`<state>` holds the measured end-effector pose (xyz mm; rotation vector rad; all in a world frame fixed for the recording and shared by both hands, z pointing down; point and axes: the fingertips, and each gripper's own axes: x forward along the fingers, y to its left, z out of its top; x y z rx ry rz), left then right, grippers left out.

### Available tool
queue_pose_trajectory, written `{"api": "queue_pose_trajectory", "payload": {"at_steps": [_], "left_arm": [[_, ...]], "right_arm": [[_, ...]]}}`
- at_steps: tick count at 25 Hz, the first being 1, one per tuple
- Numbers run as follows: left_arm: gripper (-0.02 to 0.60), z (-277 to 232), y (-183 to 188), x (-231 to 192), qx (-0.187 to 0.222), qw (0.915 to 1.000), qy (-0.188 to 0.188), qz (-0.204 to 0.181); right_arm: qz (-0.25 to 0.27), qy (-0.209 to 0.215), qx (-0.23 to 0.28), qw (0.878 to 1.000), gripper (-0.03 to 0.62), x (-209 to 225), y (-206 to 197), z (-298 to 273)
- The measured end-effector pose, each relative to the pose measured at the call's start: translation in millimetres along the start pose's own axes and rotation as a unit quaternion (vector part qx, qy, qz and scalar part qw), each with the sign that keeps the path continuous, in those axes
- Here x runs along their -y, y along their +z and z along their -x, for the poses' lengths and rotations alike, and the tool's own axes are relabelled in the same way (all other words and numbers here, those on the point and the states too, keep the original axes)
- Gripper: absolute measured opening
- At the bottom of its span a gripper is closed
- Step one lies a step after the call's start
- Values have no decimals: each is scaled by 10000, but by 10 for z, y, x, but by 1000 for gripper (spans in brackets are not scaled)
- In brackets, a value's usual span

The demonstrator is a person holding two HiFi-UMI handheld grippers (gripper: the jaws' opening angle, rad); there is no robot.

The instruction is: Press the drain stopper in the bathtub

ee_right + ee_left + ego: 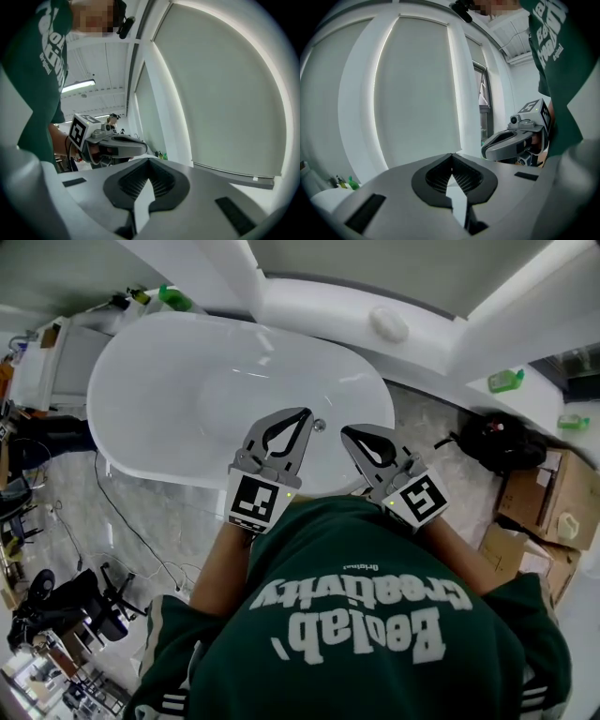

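Note:
The white oval bathtub fills the middle of the head view. A small chrome drain stopper sits on its floor near the near rim. Held above the near rim, my left gripper is shut and empty, its tip just left of the stopper. My right gripper, also shut and empty, has its tip just right of the stopper. Both gripper views point up at window blinds and show no tub. In the left gripper view the left gripper is closed, with the right gripper beside it. The right gripper is closed too.
Cardboard boxes and a black bag stand on the floor to the right. Green bottles rest on the white ledge behind the tub, another bottle at its far left. Cables trail across the floor on the left.

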<state>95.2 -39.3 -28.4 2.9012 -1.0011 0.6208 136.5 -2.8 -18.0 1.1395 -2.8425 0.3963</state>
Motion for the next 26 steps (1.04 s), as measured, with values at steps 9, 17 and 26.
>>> {"api": "queue_pose_trajectory", "payload": {"at_steps": [9, 17, 26], "left_arm": [[8, 18, -34, 68, 7, 10000, -1, 57], [8, 10, -88, 132, -4, 9997, -57, 225], [8, 43, -127, 87, -18, 9996, -43, 264]], "right_arm": [[344, 74, -19, 9994, 12, -54, -24, 7], [317, 38, -98, 9994, 12, -6, -88, -7], [221, 139, -259, 9993, 12, -14, -204, -93]]}}
